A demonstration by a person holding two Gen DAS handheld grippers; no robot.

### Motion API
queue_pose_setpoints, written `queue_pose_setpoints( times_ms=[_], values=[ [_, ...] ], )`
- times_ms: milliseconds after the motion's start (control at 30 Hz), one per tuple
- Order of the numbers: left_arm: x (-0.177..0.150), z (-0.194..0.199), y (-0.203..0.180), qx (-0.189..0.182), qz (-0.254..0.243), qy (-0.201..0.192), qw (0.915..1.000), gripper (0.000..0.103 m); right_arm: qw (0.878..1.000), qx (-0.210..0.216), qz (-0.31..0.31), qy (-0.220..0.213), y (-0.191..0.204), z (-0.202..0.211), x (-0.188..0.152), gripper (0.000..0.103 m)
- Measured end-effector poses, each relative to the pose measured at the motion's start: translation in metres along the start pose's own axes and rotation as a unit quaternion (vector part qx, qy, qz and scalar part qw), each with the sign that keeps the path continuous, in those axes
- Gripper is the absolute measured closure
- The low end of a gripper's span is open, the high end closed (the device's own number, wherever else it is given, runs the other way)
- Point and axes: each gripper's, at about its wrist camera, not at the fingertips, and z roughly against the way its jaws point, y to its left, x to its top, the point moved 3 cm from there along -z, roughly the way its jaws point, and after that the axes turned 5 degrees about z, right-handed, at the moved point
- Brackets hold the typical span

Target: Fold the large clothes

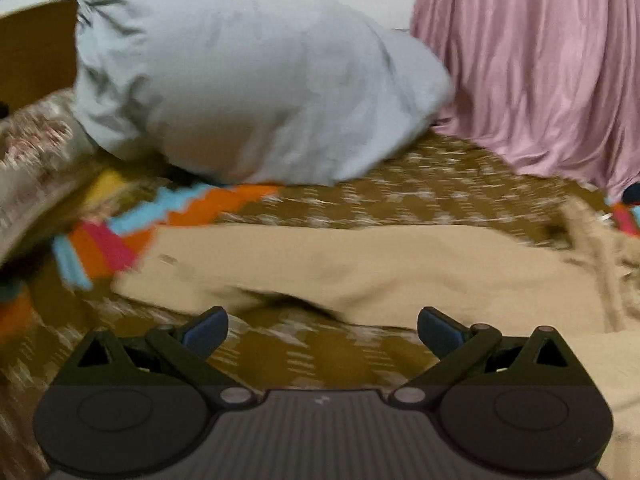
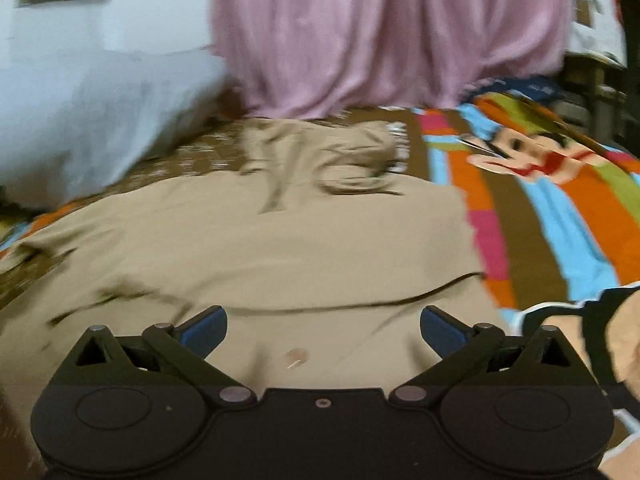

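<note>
A large tan garment [image 2: 280,248] lies spread on a bed, folded over itself with a fold edge running across near my right gripper. In the left wrist view the garment [image 1: 360,268] lies as a long band across the middle. My left gripper [image 1: 322,330] is open and empty, just above the patterned bedspread, short of the garment's near edge. My right gripper [image 2: 323,330] is open and empty, hovering over the near part of the garment. Both views are blurred by motion.
A pale blue pillow [image 1: 240,80] lies at the bed's head. A pink curtain [image 2: 380,32] hangs behind the bed. The bedspread [image 2: 560,216] has bright stripes and a cartoon face to the right. A floral cushion [image 1: 28,168] sits far left.
</note>
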Motion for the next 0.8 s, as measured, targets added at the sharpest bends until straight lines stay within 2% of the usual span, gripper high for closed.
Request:
queue_pose_setpoints(
  times_ms=[67,100,167,233,367,467,500,600,667,700,733,800],
  values=[
    [0.009,-0.009,0.037,0.029,-0.023,-0.014,0.9992,0.0,1.0,0.004,0.019,-0.018,0.011,0.008,-0.01,0.001],
    [0.012,-0.015,0.054,0.043,-0.02,-0.013,0.9988,0.0,1.0,0.001,0.023,-0.02,0.014,0.01,-0.013,0.001],
    [0.018,-0.034,0.088,0.049,0.014,0.011,0.9986,0.001,0.999,-0.011,0.026,-0.021,0.017,0.008,-0.02,0.001],
    [0.022,-0.057,0.12,0.048,0.078,0.038,0.9951,0.003,1.0,-0.025,0.014,-0.011,0.014,0.003,-0.025,0.001],
    [0.025,-0.101,0.165,0.035,0.207,0.071,0.9752,0.014,0.999,-0.037,-0.005,0.01,0.007,-0.008,-0.032,0.001],
    [0.021,-0.12,0.178,0.041,0.257,0.081,0.9623,0.026,0.999,-0.039,0.002,0.016,0.008,-0.013,-0.035,0.001],
    [0.02,-0.125,0.179,0.042,0.265,0.082,0.9597,0.027,0.999,-0.04,0.006,0.02,0.009,-0.015,-0.036,0.001],
    [0.019,-0.135,0.178,0.06,0.277,0.082,0.9555,0.044,0.999,-0.04,0.011,0.03,0.009,-0.019,-0.038,0.001],
    [0.021,-0.138,0.179,0.087,0.28,0.083,0.9526,0.072,0.999,-0.037,0.01,0.036,0.008,-0.021,-0.038,0.001],
    [0.022,-0.137,0.179,0.091,0.284,0.079,0.9513,0.076,0.999,-0.036,0.009,0.037,0.008,-0.021,-0.038,0.001],
    [0.024,-0.137,0.181,0.09,0.289,0.071,0.9503,0.085,0.999,-0.035,0.009,0.038,0.008,-0.022,-0.038,0.001],
    [0.032,-0.127,0.175,0.092,0.281,0.045,0.9543,0.092,0.999,-0.034,0.008,0.039,0.007,-0.022,-0.039,0.001]
  ],
)
